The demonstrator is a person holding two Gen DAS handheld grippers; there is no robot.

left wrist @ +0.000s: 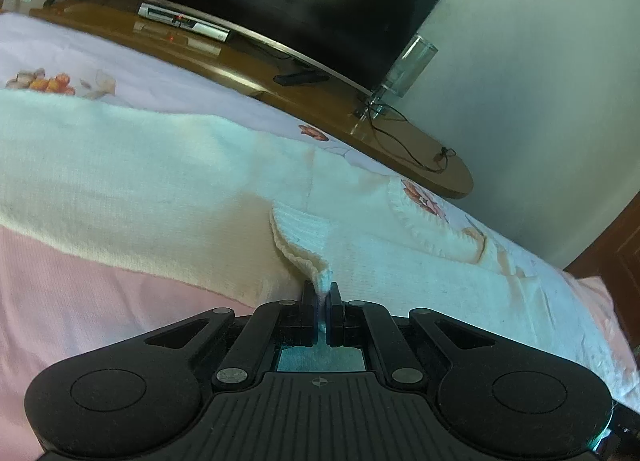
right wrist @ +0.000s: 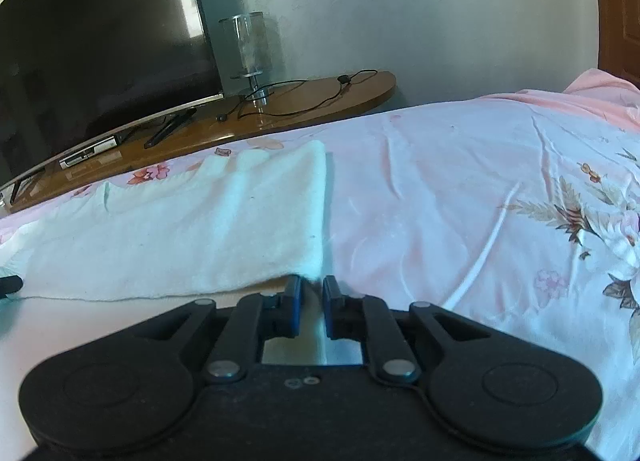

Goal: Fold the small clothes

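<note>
Two grippers work a white knit sweater point(left wrist: 160, 181) spread on the floral bedsheet point(right wrist: 460, 189). Left gripper point(left wrist: 321, 293) pinches the ribbed cuff point(left wrist: 300, 233), at 12 o'clock. Right gripper point(right wrist: 312, 286) stands narrow at the sweater's corner, grip unclear.

Matte black left claw point(left wrist: 321, 293) with round side discs, silver pivot rivets, ribbed top plate and small crosshair mark; right claw point(right wrist: 311, 288) alike, blue-edged pads, two tiny screws
</note>
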